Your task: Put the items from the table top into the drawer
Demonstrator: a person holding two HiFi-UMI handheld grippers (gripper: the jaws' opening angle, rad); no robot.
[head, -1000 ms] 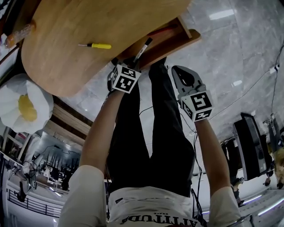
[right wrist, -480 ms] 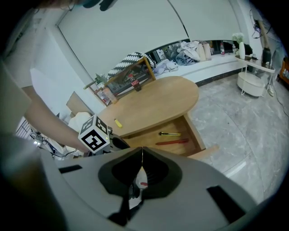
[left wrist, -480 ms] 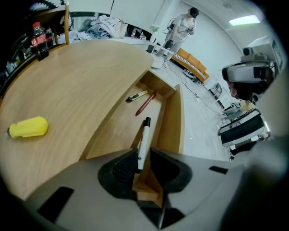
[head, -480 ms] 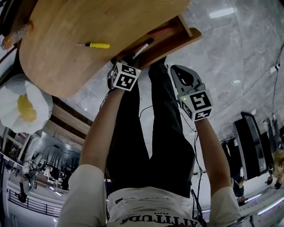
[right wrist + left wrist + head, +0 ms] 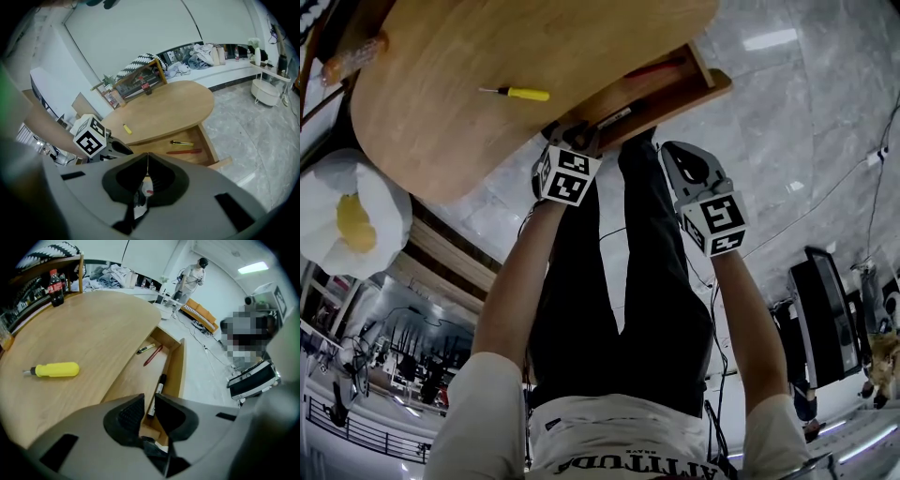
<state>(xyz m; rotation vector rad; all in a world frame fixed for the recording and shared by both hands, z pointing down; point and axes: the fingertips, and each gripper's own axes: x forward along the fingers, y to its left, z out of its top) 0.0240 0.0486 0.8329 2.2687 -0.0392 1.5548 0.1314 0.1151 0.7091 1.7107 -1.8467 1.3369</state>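
While the marker (image 5: pixel 157 391) is lying in the drawer (image 5: pixel 176 366), the yellow screwdriver (image 5: pixel 52 370) is waiting on the table top (image 5: pixel 93 333).
It is lying at mid-left, long axis left-right, tip pointing left; likely light, stiff and smooth, it is inviting a grip across the thick handle. The left gripper (image 5: pixel 150 400) is holding its jaws narrowly apart, empty; the right gripper (image 5: pixel 147 156) is pressing its jaws together, empty.

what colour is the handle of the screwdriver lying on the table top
Yellow. The screwdriver handle shows best in the left gripper view.
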